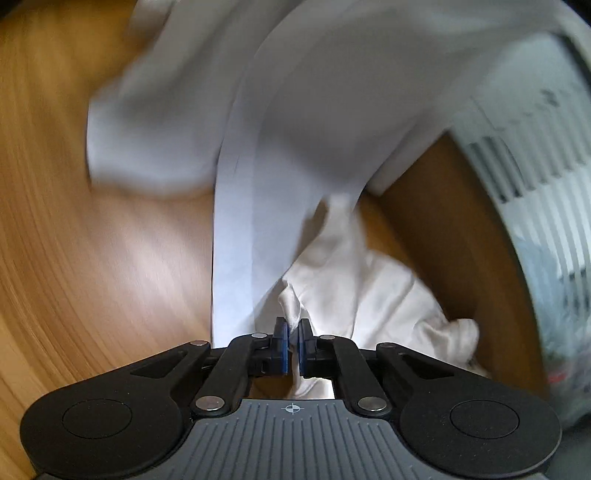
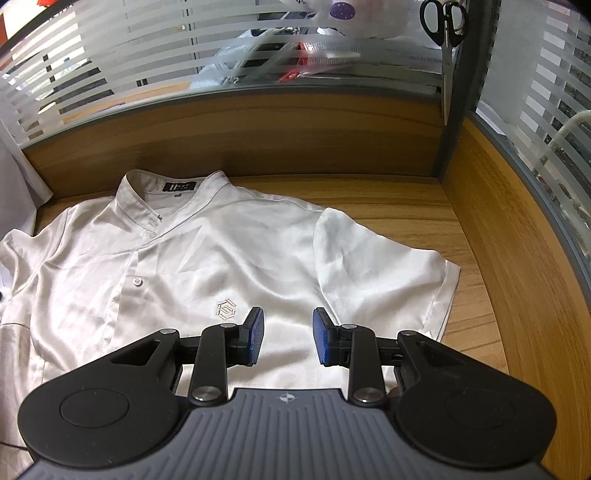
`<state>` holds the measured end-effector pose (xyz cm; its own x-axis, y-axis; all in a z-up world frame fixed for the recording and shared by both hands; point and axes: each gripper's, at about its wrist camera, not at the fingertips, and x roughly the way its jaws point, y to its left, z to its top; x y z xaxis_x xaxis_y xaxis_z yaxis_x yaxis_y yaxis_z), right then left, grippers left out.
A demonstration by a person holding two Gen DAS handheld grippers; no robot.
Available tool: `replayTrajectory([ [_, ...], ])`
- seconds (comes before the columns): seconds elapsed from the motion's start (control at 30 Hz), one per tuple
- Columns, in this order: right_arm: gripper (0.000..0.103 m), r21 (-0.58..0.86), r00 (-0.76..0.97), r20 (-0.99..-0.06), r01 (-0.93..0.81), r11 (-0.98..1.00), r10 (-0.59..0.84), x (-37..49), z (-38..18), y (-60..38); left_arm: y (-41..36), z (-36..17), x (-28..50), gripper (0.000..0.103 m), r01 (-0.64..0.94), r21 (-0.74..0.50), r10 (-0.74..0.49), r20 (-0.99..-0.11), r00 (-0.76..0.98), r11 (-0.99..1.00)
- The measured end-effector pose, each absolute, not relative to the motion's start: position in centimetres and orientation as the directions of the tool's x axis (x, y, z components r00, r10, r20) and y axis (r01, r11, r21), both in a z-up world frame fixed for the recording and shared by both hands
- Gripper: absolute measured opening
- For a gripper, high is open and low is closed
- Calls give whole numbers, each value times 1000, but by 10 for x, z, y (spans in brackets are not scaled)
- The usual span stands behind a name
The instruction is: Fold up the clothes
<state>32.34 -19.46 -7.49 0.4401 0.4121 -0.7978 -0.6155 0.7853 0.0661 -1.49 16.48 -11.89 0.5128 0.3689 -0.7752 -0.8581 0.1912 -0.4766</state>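
Note:
A cream satin shirt (image 2: 221, 251) lies face up on the wooden desk (image 2: 406, 206), its collar and black label (image 2: 178, 185) toward the back wall. Its short sleeve (image 2: 388, 269) is spread out to the right. My right gripper (image 2: 288, 332) hovers over the shirt's chest near the small logo, open, with nothing between the blue pads. In the left wrist view my left gripper (image 1: 293, 332) is shut on a bunched edge of the cream shirt (image 1: 354, 280). The fabric is pinched between its pads.
A second white garment (image 1: 295, 110) lies blurred beyond the left gripper; its edge also shows (image 2: 18, 173). Wooden partition walls topped with striped frosted glass (image 2: 258, 74) close the desk at the back and right. Scissors (image 2: 443, 22) hang in the corner.

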Motion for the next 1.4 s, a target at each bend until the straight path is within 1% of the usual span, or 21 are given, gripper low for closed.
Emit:
replayTrajectory([
  [0.03, 33, 67, 441, -796, -615, 786, 413, 323, -75, -196, 161, -109, -12, 7, -874, -419, 406, -774, 486, 246],
  [0.1, 33, 73, 439, -797, -612, 788, 415, 322, -75, -199, 154, -101, 0, 8, -891, -268, 447, -789, 421, 366],
  [0.17, 33, 75, 436, -799, -612, 787, 415, 321, -77, -200, 148, -105, 12, 9, -876, -145, 446, -815, 369, 461],
  [0.2, 33, 74, 434, -800, -614, 786, 414, 320, -78, -200, 146, -109, 17, 13, -862, -101, 435, -830, 349, 498],
  [0.3, 33, 69, 429, -802, -625, 778, 416, 319, -79, -198, 140, -116, 16, 16, -834, -52, 405, -856, 320, 549],
  [0.47, 34, 54, 441, -796, -631, 774, 414, 321, -77, -197, 136, -120, -4, 17, -845, -55, 394, -867, 305, 532],
  [0.53, 38, 41, 450, -797, -624, 780, 402, 326, -79, -201, 135, -117, -11, 25, -856, -55, 432, -846, 314, 514],
  [0.6, 40, 20, 466, -798, -613, 790, 381, 334, -82, -206, 134, -109, -16, 35, -867, -54, 475, -819, 322, 495],
  [0.67, 42, -4, 483, -802, -593, 805, 352, 345, -87, -213, 138, -101, -17, 36, -876, -68, 499, -799, 334, 478],
  [0.77, 42, -30, 499, -812, -555, 831, 304, 368, -96, -225, 146, -92, -13, 44, -882, -97, 503, -790, 350, 462],
  [0.83, 44, -48, 508, -815, -538, 841, 279, 387, -104, -231, 150, -89, -7, 46, -883, -116, 495, -791, 359, 455],
  [0.9, 48, -67, 514, -818, -532, 844, 259, 405, -113, -233, 154, -88, 1, 49, -884, -137, 485, -794, 368, 447],
  [0.97, 55, -91, 512, -825, -540, 837, 240, 423, -124, -232, 157, -87, 9, 53, -886, -157, 475, -796, 375, 437],
  [1.13, 56, -135, 503, -844, -538, 832, 188, 460, -153, -228, 161, -89, 23, 55, -899, -174, 469, -804, 365, 401],
  [1.23, 56, -97, 481, -853, -532, 841, 206, 473, -162, -232, 160, -91, 23, 56, -912, -181, 470, -810, 350, 367],
  [1.3, 48, -40, 453, -858, -530, 847, 243, 476, -164, -234, 160, -93, 22, 57, -918, -172, 473, -814, 336, 356],
  [1.33, 33, -17, 441, -859, -533, 846, 260, 477, -164, -234, 160, -94, 22, 57, -921, -165, 475, -817, 329, 353],
  [1.37, 12, -10, 435, -860, -538, 843, 268, 477, -164, -233, 160, -95, 22, 57, -923, -161, 476, -818, 323, 349],
  [1.4, 0, -25, 440, -860, -542, 840, 258, 476, -164, -232, 161, -95, 21, 57, -925, -160, 476, -819, 320, 346],
])
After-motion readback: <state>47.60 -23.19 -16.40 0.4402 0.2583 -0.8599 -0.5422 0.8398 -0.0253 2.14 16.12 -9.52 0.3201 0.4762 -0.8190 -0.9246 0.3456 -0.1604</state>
